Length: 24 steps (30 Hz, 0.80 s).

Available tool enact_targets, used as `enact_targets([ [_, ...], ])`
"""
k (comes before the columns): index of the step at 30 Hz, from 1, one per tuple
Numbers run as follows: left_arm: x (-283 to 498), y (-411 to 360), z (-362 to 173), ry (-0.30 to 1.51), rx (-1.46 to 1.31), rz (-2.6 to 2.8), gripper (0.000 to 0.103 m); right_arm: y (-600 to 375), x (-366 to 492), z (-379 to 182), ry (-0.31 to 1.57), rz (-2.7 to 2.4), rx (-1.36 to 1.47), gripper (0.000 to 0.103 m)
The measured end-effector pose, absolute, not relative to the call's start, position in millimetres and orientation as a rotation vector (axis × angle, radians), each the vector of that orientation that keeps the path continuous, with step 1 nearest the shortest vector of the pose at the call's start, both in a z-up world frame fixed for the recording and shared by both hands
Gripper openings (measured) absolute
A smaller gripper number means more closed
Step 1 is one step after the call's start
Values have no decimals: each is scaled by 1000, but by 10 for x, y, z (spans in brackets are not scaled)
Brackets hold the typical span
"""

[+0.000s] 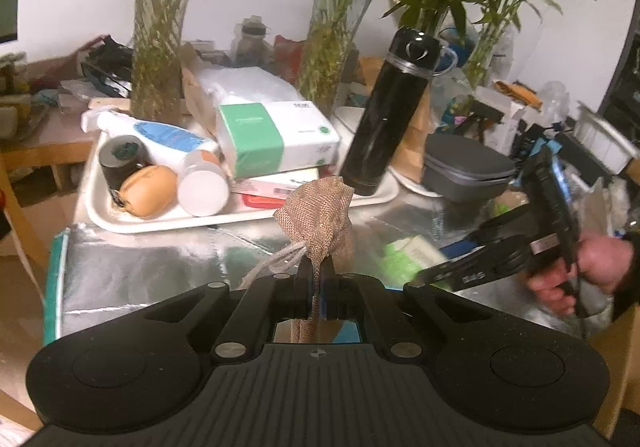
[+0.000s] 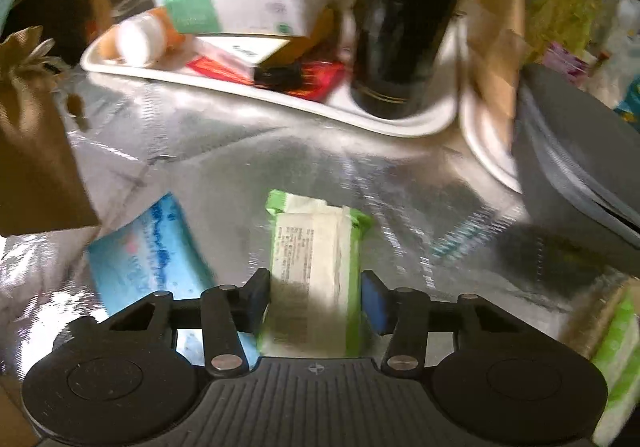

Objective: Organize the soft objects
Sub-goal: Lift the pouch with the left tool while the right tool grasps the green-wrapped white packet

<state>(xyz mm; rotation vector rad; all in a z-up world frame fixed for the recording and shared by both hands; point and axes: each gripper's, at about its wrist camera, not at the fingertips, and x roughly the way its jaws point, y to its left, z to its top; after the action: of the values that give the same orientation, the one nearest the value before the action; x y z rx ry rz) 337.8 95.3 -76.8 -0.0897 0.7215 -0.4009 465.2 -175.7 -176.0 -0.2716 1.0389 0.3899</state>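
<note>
A brown burlap drawstring pouch [image 1: 316,207] hangs upright above the silver foil mat, with my left gripper [image 1: 318,263] shut on its neck. The same pouch [image 2: 32,127] shows at the left edge of the right wrist view. A green and white tissue pack [image 2: 312,247] lies on the mat between the jaws of my right gripper [image 2: 316,291]; the pads meet both of its long sides. From the left wrist view the right gripper [image 1: 424,277] points down at that pack [image 1: 404,255], blurred, with a hand [image 1: 600,267] on its handle.
A blue tissue pack [image 2: 148,255] lies left of the green one. Behind stands a white tray [image 1: 160,223] with a black flask [image 1: 388,111], a tissue box [image 1: 276,135], bottles and a bun. A grey case [image 1: 468,171] sits right; another green pack [image 2: 616,347] lies far right.
</note>
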Motion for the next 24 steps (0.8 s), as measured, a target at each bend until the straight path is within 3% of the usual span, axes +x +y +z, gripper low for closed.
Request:
enact_targets([
  [7, 3351, 885, -763, 701, 13, -314, 4, -1871, 4682, -1816, 1040, 369, -235, 58],
  [11, 3384, 882, -780, 708, 17, -289, 3, -1909, 4664, -1796, 1065, 366, -200, 51],
  [24, 3286, 814, -682, 675, 57, -278, 4, -2217, 4449, -1302, 994, 351, -190, 50],
])
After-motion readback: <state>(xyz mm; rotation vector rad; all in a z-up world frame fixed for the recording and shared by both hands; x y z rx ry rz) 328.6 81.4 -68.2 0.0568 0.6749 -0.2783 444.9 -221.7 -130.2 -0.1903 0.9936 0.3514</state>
